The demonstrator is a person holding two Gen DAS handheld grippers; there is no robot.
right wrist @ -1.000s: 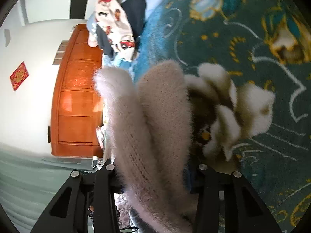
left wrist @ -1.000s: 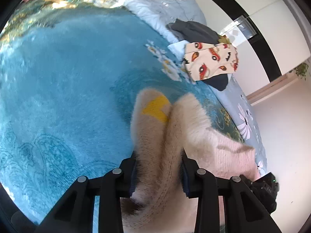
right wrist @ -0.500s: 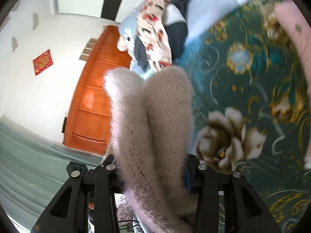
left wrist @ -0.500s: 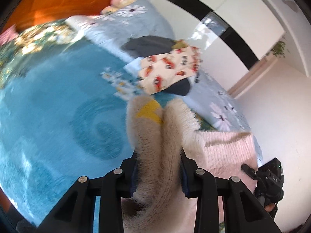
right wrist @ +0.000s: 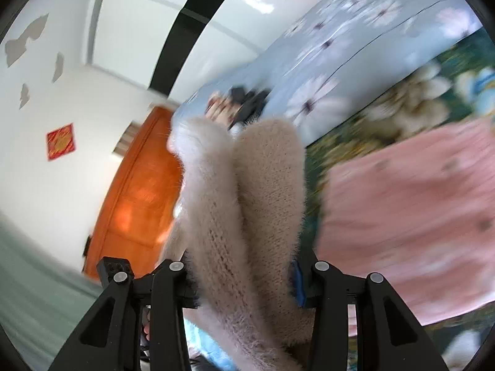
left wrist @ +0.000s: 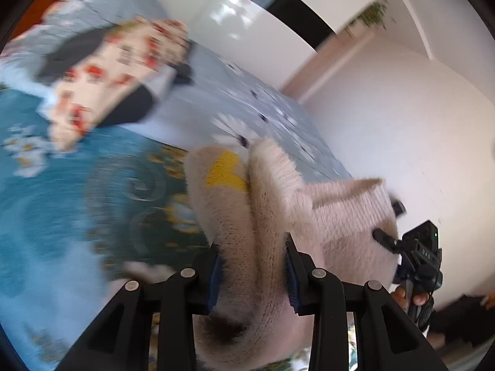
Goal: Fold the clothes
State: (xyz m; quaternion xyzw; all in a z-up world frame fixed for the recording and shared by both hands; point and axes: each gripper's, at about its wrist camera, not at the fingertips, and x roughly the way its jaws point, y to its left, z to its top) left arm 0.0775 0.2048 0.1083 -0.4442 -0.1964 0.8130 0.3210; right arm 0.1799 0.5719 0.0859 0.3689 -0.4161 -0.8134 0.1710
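Fuzzy sweater lifted above the bed, mid-fold

The bed (left wrist: 62, 185) lies below; the cream sweater (left wrist: 253, 216) hangs between left gripper (left wrist: 252, 266) and right gripper (right wrist: 244, 266), both jaws clenched on its bunched fabric. Next: probably lay it flat without dropping an edge.

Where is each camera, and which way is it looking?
Left wrist: sits on the left gripper, looking along its fingers at the fuzzy sweater it pinches, the bed and the right gripper in the person's hand.
Right wrist: sits on the right gripper, facing the sweater, the orange cabinet and a pink garment.
Both show the sweater and bed.
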